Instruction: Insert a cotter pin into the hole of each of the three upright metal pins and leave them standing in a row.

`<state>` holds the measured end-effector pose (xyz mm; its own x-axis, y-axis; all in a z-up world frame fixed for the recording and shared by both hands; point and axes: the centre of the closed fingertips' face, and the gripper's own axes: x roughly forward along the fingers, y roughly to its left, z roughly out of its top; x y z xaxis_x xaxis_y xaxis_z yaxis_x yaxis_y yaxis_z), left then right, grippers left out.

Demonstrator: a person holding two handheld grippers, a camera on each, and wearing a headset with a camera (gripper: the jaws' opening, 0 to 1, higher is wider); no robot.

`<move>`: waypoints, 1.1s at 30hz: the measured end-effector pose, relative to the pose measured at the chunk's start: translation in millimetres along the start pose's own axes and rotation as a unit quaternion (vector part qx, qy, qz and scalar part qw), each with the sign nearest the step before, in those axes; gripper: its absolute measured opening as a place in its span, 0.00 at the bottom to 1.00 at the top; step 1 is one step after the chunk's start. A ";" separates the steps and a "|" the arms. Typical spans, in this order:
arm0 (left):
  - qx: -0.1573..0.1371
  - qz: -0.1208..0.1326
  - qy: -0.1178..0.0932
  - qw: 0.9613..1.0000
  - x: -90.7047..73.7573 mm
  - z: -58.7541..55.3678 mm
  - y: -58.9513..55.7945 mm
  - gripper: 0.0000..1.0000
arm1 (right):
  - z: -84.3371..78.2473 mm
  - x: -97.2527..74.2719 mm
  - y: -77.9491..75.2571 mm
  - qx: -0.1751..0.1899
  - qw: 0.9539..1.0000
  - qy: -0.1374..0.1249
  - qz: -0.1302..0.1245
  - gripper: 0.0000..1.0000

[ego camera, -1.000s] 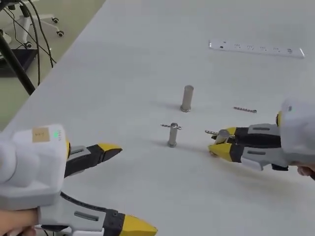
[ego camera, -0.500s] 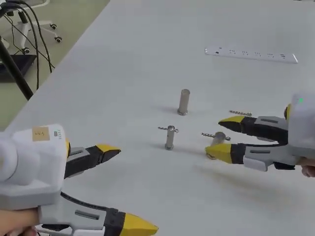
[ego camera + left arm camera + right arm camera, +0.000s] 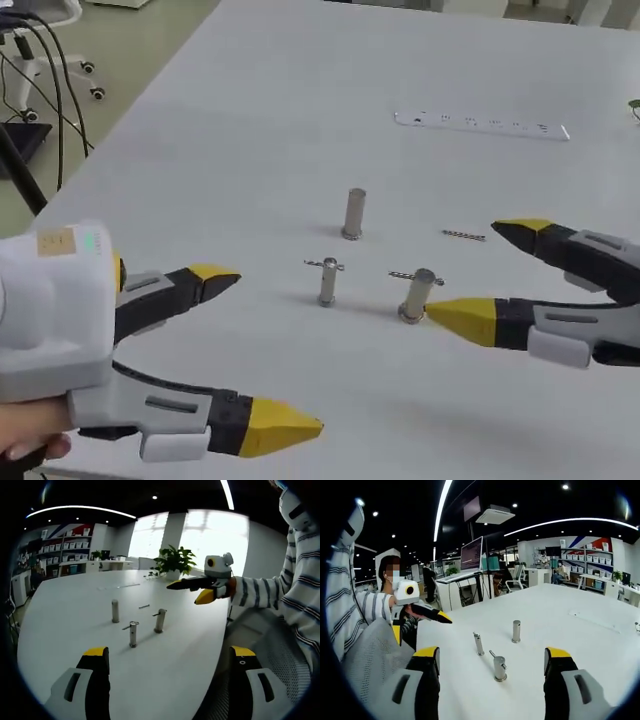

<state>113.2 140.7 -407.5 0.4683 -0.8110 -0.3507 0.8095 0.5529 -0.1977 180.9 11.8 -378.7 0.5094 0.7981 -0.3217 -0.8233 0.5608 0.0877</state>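
Three metal pins stand on the white table (image 3: 220, 140) in a loose triangle. Far pin (image 3: 353, 212) is plain, not yet pinned. Left pin (image 3: 327, 282) has a cotter pin (image 3: 324, 264) crosswise near its top, and right pin (image 3: 417, 295) has a second cotter pin (image 3: 412, 277) the same way. One loose cotter pin (image 3: 464, 236) lies flat on the table beyond the right pin, near my right gripper's upper jaw.

Right gripper (image 3: 472, 270): jaws spread wide, holding nothing. Its lower yellow tip is just beside the right pin's base; I can't tell if they touch. Left gripper (image 3: 262, 353) hovers at the near left, jaws spread too, empty, well apart from the pins. Power strip (image 3: 482, 125) lies far back on the table.

Left gripper view: all three pins are ahead between my jaws, with the right gripper off to the right on a striped sleeve (image 3: 260, 587). Right gripper view: the right pin is closest, between the jaws.
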 end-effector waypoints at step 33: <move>0.022 0.013 -0.023 0.999 13.4 41.9 13.2 0.96 | -50.8 -91.0 -12.1 0.083 0.980 0.058 -0.174 0.97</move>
<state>145.0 129.2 -376.5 0.5047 -0.8044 -0.3134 0.8106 0.5665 -0.1485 131.8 -78.8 -398.4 0.7125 0.5270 -0.4634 -0.5480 0.8303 0.1016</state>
